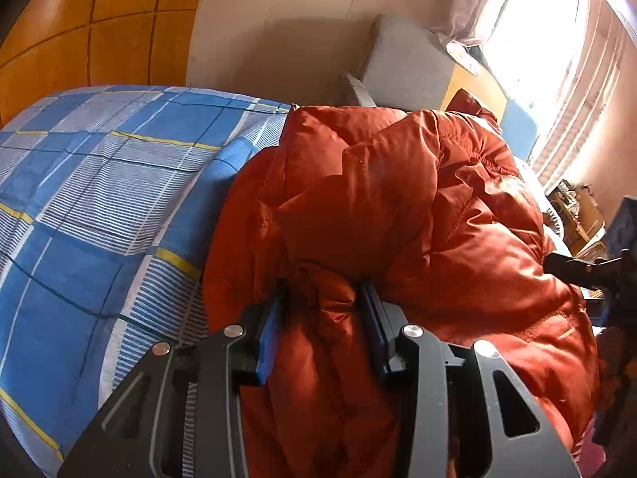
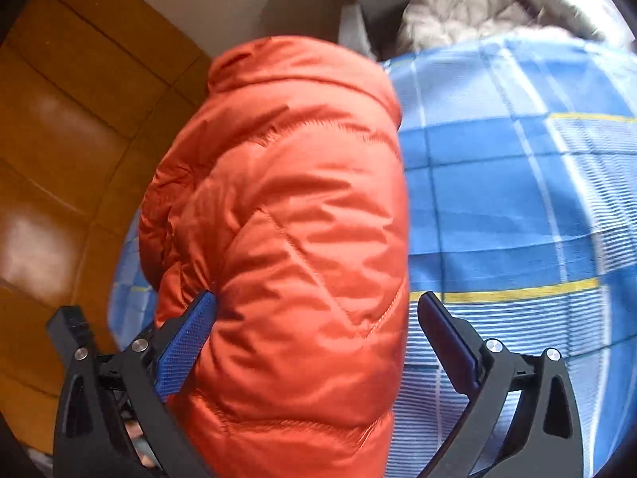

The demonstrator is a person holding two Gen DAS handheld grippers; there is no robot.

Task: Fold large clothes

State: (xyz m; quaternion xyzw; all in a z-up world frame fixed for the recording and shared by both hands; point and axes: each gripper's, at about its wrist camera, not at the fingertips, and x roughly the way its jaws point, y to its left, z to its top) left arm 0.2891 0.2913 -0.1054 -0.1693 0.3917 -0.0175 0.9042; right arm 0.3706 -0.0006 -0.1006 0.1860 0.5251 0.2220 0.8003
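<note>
An orange puffer jacket (image 1: 398, 207) lies bunched on a bed covered with a blue, white and yellow checked sheet (image 1: 91, 199). The left claw (image 1: 322, 310) is closed on a thick fold of the jacket's edge, its blue pads pressing into the padded cloth from both sides. In the right wrist view the right claw (image 2: 314, 318) stands spread wide around another bulky part of the jacket (image 2: 286, 207): the left-hand blue pad (image 2: 187, 342) lies against the fabric, while the other finger (image 2: 446, 338) stands clear of it over the sheet (image 2: 517, 199), so the jacket sits between the jaws but is not pinched. That view is somewhat smeared, so whether the near pad truly touches or only sits just beside the cloth is hard to say. The jacket rises in a quilted hump with stitched seams showing across it. Beyond the bed's far end, a grey furry thing (image 2: 458, 12) rests near the top of the sheet. A wooden panelled wall (image 1: 99, 20) stands behind the bed, and bright light comes through a curtained window (image 1: 537, 40) to the right.
</note>
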